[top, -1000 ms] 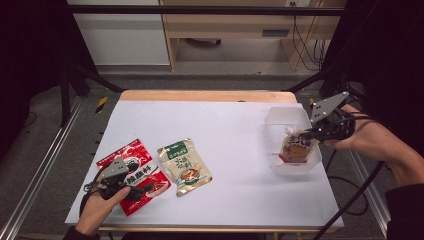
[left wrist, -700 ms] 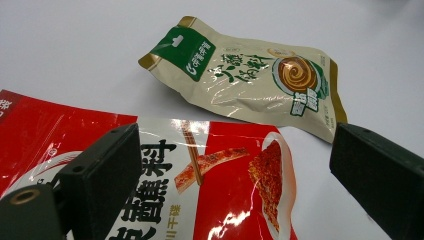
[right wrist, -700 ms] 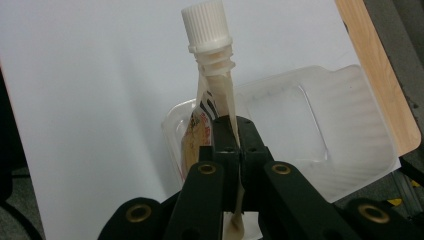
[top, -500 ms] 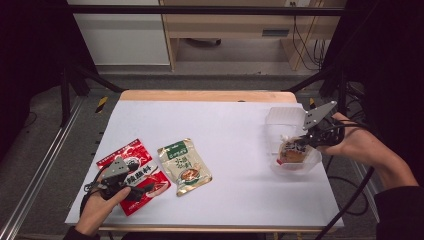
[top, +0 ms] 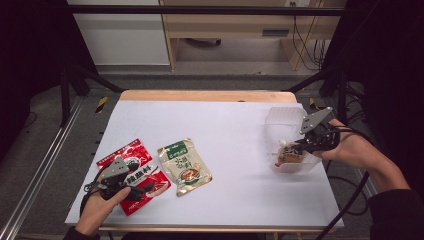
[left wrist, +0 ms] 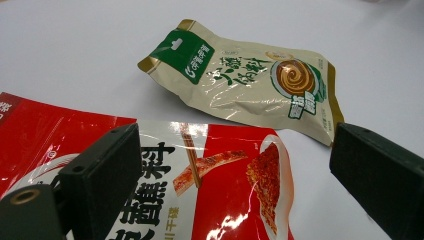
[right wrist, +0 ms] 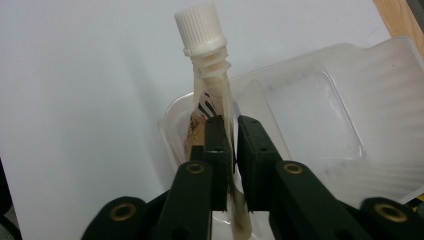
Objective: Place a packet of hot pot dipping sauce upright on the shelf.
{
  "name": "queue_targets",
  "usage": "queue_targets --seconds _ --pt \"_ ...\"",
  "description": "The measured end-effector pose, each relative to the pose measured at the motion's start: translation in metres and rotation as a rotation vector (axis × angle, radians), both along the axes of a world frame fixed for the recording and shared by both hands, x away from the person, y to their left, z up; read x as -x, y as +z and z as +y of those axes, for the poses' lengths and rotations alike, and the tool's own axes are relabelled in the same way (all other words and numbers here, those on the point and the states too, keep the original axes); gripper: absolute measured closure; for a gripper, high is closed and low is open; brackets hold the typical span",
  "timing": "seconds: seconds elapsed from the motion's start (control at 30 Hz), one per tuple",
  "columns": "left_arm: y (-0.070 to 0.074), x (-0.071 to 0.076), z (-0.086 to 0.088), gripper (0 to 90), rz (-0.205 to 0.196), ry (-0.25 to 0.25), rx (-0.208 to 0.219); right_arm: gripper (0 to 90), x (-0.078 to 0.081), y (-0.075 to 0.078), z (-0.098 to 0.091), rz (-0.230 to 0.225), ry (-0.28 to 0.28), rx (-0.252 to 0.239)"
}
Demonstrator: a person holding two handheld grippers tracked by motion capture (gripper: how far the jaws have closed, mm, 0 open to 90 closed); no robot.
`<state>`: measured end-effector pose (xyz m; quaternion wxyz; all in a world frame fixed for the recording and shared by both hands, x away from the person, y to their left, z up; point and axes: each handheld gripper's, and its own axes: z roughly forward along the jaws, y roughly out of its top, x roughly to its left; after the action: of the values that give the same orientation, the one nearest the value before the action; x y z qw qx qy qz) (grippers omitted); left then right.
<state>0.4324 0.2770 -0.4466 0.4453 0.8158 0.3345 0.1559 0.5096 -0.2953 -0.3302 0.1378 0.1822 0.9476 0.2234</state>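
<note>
A white-capped spout pouch (right wrist: 210, 75) stands upright in a clear plastic tub (right wrist: 320, 100) at the table's right edge, its brown body (top: 289, 155) down inside. My right gripper (right wrist: 231, 121) straddles the pouch's flat upper seam. Its jaws have just been opening, and a thin dark gap shows beside the film. My left gripper (top: 131, 187) rests near the front left with its jaws wide apart over a red snack packet (left wrist: 215, 185), holding nothing. Just beyond the red packet lies a beige and green sauce packet (left wrist: 250, 80).
The tub's hinged clear lid (top: 286, 119) lies open behind it, near the table's right rim. White table surface (top: 225, 130) spreads between the packets and the tub. Cables trail from both grippers over the table edges.
My right gripper has come down with the pouch, lowering it into the tub. A small gap has appeared between its jaws. The left hand and both packets have kept still.
</note>
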Motion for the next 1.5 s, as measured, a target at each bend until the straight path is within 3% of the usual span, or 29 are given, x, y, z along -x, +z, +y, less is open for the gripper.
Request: queue_targets --seconds 0.03,0.07,0.17,0.2,0.23,0.27,0.33,0.43,0.5,0.63,0.73,0.93,1.0,1.07,1.13,1.17,1.2,1.27,1.3,1.37,1.4,1.43,1.47,1.5 --pt "0.0 0.0 0.0 6.6 0.0 0.0 0.0 80.2 0.0 0.0 0.0 0.0 0.0 0.0" --pt "0.0 0.0 0.0 6.6 -0.002 0.0 0.001 72.7 0.001 0.001 -0.001 -0.003 -0.015 -0.004" --pt "0.0 0.0 0.0 6.6 -0.001 0.001 0.0 63.3 0.003 0.002 -0.002 -0.014 -0.018 -0.012" --pt "0.0 0.0 0.0 6.6 -0.001 0.001 -0.002 57.4 0.005 0.004 -0.002 -0.032 -0.024 -0.021" --pt "0.0 0.0 0.001 6.6 -0.001 0.003 -0.003 44.6 0.008 0.008 -0.002 -0.074 -0.043 -0.024" --pt "0.0 0.0 0.001 6.6 -0.001 0.003 -0.003 44.6 0.008 0.008 -0.002 -0.074 -0.043 -0.024" --pt "0.0 0.0 0.001 6.6 -0.003 0.015 0.001 29.9 0.012 0.017 0.0 -0.121 -0.08 -0.037" --pt "0.0 0.001 0.001 6.6 0.0 0.016 -0.003 25.5 0.018 0.024 0.006 -0.158 -0.089 -0.055" --pt "0.0 0.002 -0.001 6.6 -0.003 0.011 -0.013 20.4 0.027 0.032 0.018 -0.217 -0.093 -0.073" --pt "-0.001 0.003 -0.002 7.9 -0.006 0.023 -0.028 15.5 0.038 0.038 0.035 -0.25 -0.089 -0.107" --pt "0.0 0.004 -0.001 7.8 -0.009 0.037 -0.011 13.6 0.056 0.036 0.065 -0.289 -0.077 -0.152" --pt "-0.001 0.002 0.001 7.1 -0.015 0.038 -0.014 15.7 0.079 0.015 0.104 -0.321 -0.077 -0.197" --pt "-0.001 0.002 0.002 7.1 -0.017 0.047 -0.008 17.0 0.087 -0.005 0.127 -0.319 -0.12 -0.264" --pt "0.0 0.002 0.003 7.2 -0.019 0.05 -0.006 17.1 0.088 -0.01 0.132 -0.33 -0.132 -0.282" --pt "0.002 0.002 0.003 7.4 -0.014 0.05 -0.002 17.1 0.089 -0.029 0.15 -0.314 -0.173 -0.369" --pt "0.002 0.002 0.003 7.6 -0.014 0.05 -0.002 17.1 0.089 -0.029 0.15 -0.314 -0.173 -0.369" --pt "0.002 0.001 0.003 7.6 -0.006 0.049 0.001 16.4 0.087 -0.041 0.162 -0.29 -0.209 -0.37" --pt "0.004 0.001 0.003 7.8 -0.007 0.056 0.0 17.0 0.086 -0.044 0.165 -0.295 -0.221 -0.374" --pt "0.005 0.0 0.003 8.3 -0.007 0.054 0.004 16.6 0.083 -0.056 0.176 -0.282 -0.249 -0.363" --pt "0.006 -0.002 0.002 8.3 -0.006 0.056 -0.001 17.0 0.082 -0.059 0.178 -0.268 -0.257 -0.36" --pt "0.007 -0.004 0.002 8.8 -0.006 0.061 0.003 17.5 0.078 -0.071 0.185 -0.257 -0.303 -0.376" --pt "0.008 -0.005 0.001 8.8 -0.008 0.058 0.005 17.5 0.078 -0.071 0.185 -0.257 -0.303 -0.376" --pt "0.011 -0.007 -0.001 8.9 -0.018 0.056 -0.009 18.1 0.076 -0.08 0.191 -0.274 -0.326 -0.337" --pt "0.011 -0.007 -0.001 8.9 -0.018 0.056 -0.009 17.5 0.074 -0.085 0.195 -0.279 -0.34 -0.331"
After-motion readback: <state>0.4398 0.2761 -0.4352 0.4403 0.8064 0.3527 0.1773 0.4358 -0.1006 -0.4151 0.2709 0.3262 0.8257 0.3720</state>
